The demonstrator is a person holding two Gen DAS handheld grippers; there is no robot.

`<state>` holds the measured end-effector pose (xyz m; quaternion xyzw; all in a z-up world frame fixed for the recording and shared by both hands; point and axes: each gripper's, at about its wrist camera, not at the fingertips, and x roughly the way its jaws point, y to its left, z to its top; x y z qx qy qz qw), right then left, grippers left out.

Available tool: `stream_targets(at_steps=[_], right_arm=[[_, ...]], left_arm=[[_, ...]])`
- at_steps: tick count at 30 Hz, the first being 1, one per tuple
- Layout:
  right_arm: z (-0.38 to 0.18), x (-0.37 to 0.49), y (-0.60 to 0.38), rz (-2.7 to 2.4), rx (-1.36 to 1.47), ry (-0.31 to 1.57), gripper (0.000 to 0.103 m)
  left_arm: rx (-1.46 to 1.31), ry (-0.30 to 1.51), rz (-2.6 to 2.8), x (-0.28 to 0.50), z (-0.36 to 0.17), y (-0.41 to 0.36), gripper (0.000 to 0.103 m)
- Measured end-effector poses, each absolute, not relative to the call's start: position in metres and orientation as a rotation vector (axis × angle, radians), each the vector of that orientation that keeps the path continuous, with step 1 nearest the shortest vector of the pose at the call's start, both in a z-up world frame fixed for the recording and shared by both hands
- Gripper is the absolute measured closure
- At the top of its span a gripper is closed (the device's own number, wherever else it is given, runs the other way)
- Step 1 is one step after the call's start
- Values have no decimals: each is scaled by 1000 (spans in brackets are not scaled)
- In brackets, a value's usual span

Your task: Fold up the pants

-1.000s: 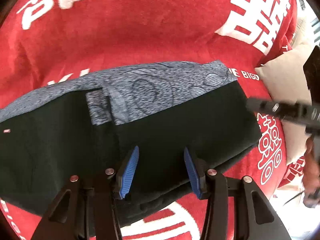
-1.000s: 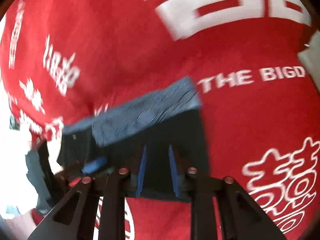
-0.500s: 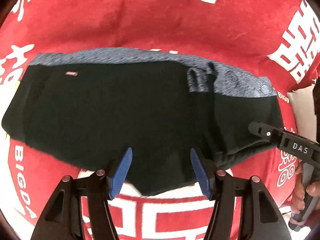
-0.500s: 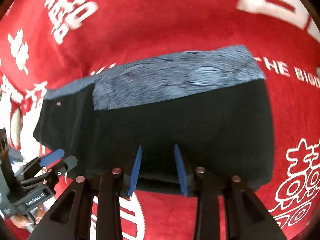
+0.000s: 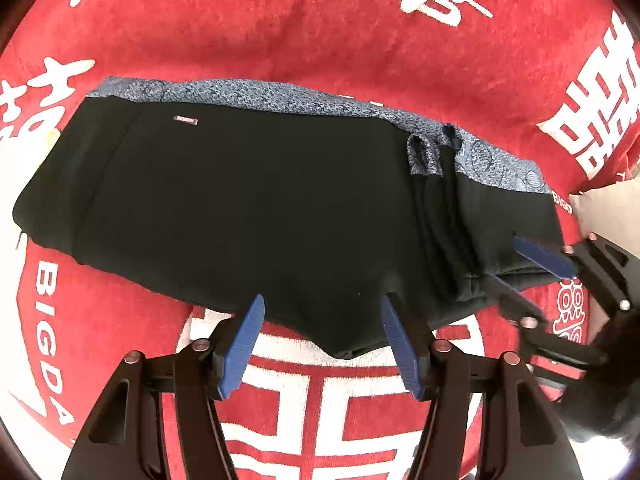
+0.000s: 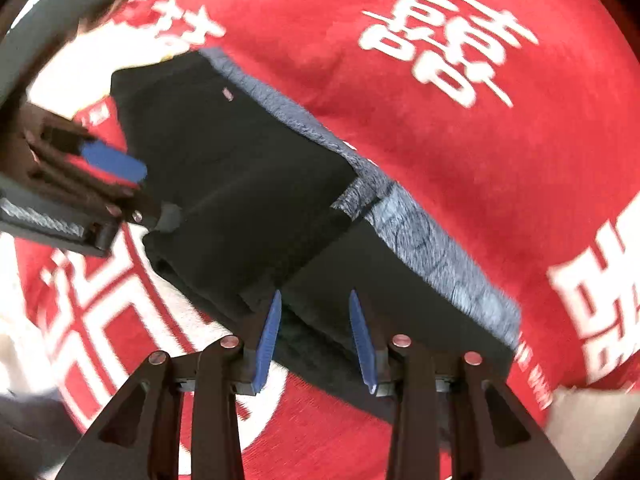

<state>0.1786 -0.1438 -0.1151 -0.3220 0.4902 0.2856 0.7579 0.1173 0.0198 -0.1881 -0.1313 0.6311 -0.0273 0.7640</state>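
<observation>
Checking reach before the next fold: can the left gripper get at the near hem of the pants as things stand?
Probably yes. The left gripper is open, with the near hem of the pants between its fingers and nothing in between.

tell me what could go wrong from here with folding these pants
Both grippers are open at the near hem of the black pants, so nothing is held.

1. The right gripper sits over stacked layers at the hem; closing there may pinch only the top layer and let the fold split.

2. The left gripper is at the hem's bulging middle, not a corner, so lifting could leave the far left end sagging.

3. The plush red blanket may drag the fabric and wrinkle it.
</observation>
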Motion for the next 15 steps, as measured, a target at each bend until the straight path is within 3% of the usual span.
stream_targets(at_steps=[1,3,5,11,15], right_arm=[[-127,178,-139,603,-758,1083,64],[-140,188,-141,601,-713,1178,87],[-135,192,-144,577,-642,1207,91],[-136,180,-142,550,-603,1232,91],[-126,185,-147,540,-526,1232,83]], left_arm=[[-286,1374,-58,119,-189,17,41],[-287,1380,-54,120,-190,15,41],[-291,1372,-53,122,-188,14,41],[-307,1384,-18,117,-192,23,41],[-313,1384,10,114,-191,31,41]])
